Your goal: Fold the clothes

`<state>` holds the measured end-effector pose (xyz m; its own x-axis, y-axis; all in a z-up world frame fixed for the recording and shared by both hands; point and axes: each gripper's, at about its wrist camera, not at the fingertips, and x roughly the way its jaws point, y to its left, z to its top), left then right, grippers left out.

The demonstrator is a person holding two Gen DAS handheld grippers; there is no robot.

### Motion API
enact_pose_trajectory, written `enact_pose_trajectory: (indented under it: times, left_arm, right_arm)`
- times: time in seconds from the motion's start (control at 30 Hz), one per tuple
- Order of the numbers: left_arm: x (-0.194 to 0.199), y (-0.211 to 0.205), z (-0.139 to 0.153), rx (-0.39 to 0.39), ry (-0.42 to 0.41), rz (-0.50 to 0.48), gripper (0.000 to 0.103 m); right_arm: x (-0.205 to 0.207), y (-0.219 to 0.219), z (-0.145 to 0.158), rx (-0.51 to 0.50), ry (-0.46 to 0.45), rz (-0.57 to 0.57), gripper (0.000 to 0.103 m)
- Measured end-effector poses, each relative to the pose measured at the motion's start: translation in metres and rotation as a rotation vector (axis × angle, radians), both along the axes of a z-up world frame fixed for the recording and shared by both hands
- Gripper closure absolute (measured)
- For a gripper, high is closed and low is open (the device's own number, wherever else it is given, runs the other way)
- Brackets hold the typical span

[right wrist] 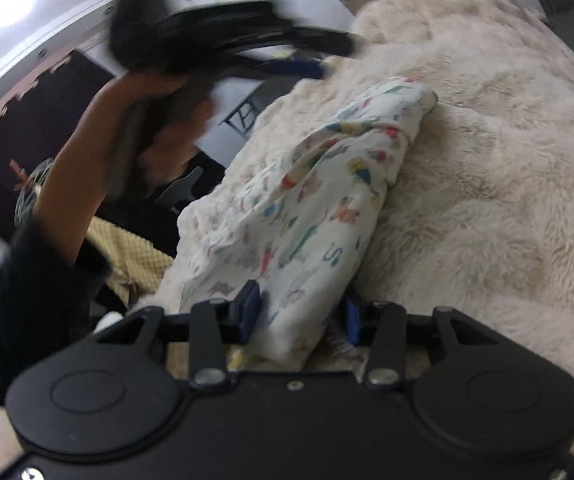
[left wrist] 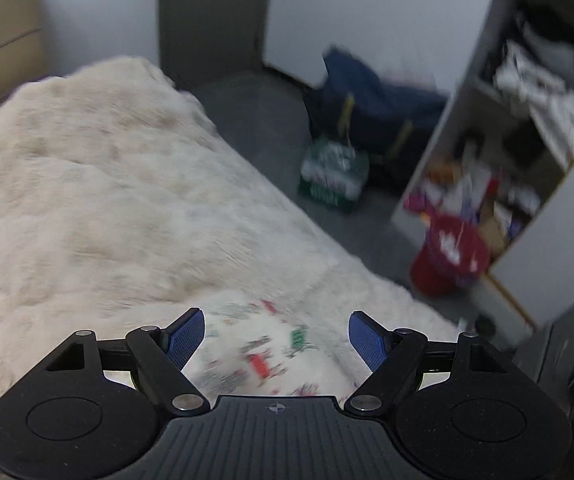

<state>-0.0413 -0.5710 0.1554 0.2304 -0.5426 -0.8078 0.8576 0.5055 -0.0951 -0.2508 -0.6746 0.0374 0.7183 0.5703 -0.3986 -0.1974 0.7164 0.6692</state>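
the printed garment (right wrist: 311, 216) lies bunched on the furry bed (right wrist: 487, 160). the right gripper (right wrist: 299, 312) seemingly pinches its near edge; the left gripper (left wrist: 277, 340) hangs wide open, empty. grab a second corner, then spread flat.

i see the bed (right wrist: 487, 168) covered by a cream fur blanket (left wrist: 99, 184). a printed white garment (right wrist: 307, 216) lies bunched on the blanket near the bed's edge, with grey floor (left wrist: 259, 120) alongside.
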Motion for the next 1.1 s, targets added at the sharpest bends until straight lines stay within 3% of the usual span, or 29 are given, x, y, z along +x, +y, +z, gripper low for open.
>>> enact_pose_trajectory:
  times: [0.07,0.2,0.4,0.47,0.5,0.6,0.7,0.73,0.9,1.1]
  left_arm:
    - [0.003,-0.006,-0.001,0.018,0.015,-0.021,0.039]
    - [0.008,-0.019,-0.003,0.053,0.045,-0.063,0.058]
    - [0.017,-0.021,0.004,0.063,0.146,-0.126,0.073]
    - [0.019,-0.023,0.008,0.069,0.173,-0.145,0.087]
    - [0.018,-0.025,0.011,0.074,0.176,-0.152,0.101]
    - [0.010,-0.029,0.016,0.093,0.139,-0.163,0.102]
    - [0.001,-0.033,0.016,0.099,0.069,-0.147,0.103]
    - [0.000,-0.034,0.016,0.088,0.045,-0.130,0.103]
    - [0.002,-0.033,0.012,0.022,-0.034,-0.028,0.103]
    - [0.017,-0.039,0.002,-0.027,-0.041,0.080,0.103]
  right_arm:
    - [-0.007,0.003,0.003,-0.037,-0.042,0.016,0.064]
    - [-0.019,0.004,0.005,-0.085,-0.102,0.031,0.064]
    - [-0.030,-0.006,0.002,-0.043,-0.127,0.050,0.063]
    - [-0.033,-0.011,0.004,-0.046,-0.136,0.054,0.063]
    - [-0.034,-0.012,0.005,-0.047,-0.137,0.055,0.063]
    - [-0.035,-0.013,0.009,-0.048,-0.136,0.056,0.064]
    - [-0.034,-0.008,0.009,-0.066,-0.132,0.049,0.082]
    - [-0.033,-0.009,0.008,-0.050,-0.125,0.055,0.093]
    - [-0.037,-0.005,0.008,-0.055,-0.121,0.064,0.095]
    - [-0.044,-0.002,0.012,-0.066,-0.127,0.086,0.096]
